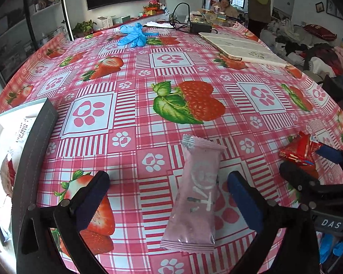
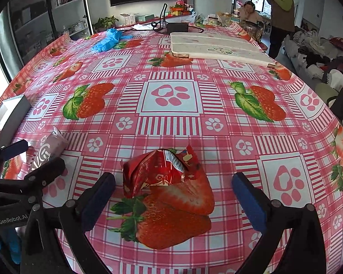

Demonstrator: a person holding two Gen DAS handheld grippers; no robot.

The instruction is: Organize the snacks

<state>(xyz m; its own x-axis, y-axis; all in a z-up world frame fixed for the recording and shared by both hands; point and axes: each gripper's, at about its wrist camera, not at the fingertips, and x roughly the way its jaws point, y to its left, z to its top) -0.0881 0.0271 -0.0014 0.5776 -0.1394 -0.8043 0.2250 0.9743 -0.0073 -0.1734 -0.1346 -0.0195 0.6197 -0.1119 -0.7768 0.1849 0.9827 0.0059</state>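
Honestly, both hand-held grippers were spread wide: left hand-held gripper (image 1: 169,202) over the pink packet (image 1: 195,196), right hand-held gripper (image 2: 173,197) near the red wrapper (image 2: 162,169); I'd center first.

A pink checked tablecloth (image 1: 135,73) printed with strawberries and paw prints spreads ahead of both grippers. Far ahead and left lie crumpled blue gloves (image 1: 133,34). Far ahead and right rests a flat white folded board (image 2: 217,48), with a black box (image 2: 177,27) and cables just beyond it. Past the table, one person (image 2: 249,11) sits and another person (image 2: 282,16) stands.
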